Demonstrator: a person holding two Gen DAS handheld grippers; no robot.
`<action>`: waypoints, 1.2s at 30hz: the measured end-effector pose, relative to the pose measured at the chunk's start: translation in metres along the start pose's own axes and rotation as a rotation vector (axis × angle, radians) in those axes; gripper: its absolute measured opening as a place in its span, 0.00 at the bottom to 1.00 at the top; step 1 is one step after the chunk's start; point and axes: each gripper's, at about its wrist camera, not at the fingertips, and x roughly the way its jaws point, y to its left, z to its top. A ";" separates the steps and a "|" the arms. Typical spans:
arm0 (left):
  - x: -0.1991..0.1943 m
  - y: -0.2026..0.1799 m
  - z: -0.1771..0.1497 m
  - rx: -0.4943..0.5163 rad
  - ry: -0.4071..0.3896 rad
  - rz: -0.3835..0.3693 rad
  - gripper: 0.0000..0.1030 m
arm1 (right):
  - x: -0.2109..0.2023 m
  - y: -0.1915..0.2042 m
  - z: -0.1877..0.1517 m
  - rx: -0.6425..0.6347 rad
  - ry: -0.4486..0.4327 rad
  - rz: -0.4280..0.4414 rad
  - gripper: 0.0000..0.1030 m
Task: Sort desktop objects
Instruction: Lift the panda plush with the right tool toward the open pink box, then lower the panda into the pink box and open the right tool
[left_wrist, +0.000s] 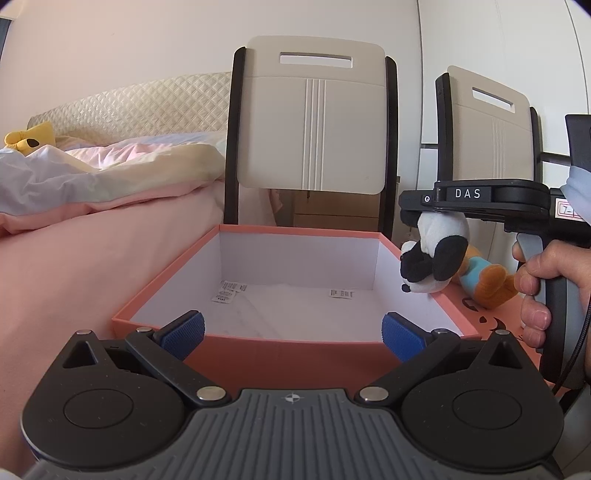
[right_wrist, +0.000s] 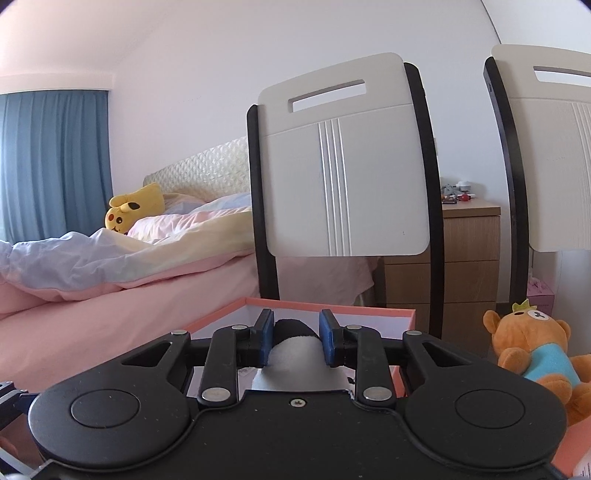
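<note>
An open orange box (left_wrist: 258, 350) with a white inside lies in front of me, holding only a few paper labels. My left gripper (left_wrist: 293, 332) stands open at the box's near wall, nothing between its blue pads (left_wrist: 184, 332). My right gripper (right_wrist: 296, 338) is shut on a black-and-white panda plush (right_wrist: 295, 347). In the left wrist view the panda plush (left_wrist: 432, 254) hangs head down from that gripper over the box's right rim. An orange bear plush (right_wrist: 535, 350) in a blue shirt sits to the right of the box (right_wrist: 369, 314).
Two white chair backs (left_wrist: 314, 122) stand behind the box. A bed with pink bedding (right_wrist: 110, 266) and a yellow plush (right_wrist: 129, 210) lies to the left. A wooden drawer unit (right_wrist: 469, 273) stands behind the chairs. A hand (left_wrist: 546, 280) grips the right gripper's handle.
</note>
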 end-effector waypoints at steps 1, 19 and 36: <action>0.000 0.000 0.000 -0.001 0.000 0.001 1.00 | 0.001 0.003 -0.001 -0.006 0.005 0.008 0.22; 0.000 0.001 0.000 -0.007 -0.001 0.002 1.00 | 0.030 0.020 -0.034 -0.057 0.188 0.055 0.15; 0.000 0.001 0.000 -0.002 -0.003 0.002 1.00 | 0.018 0.004 -0.032 -0.024 0.165 -0.009 0.24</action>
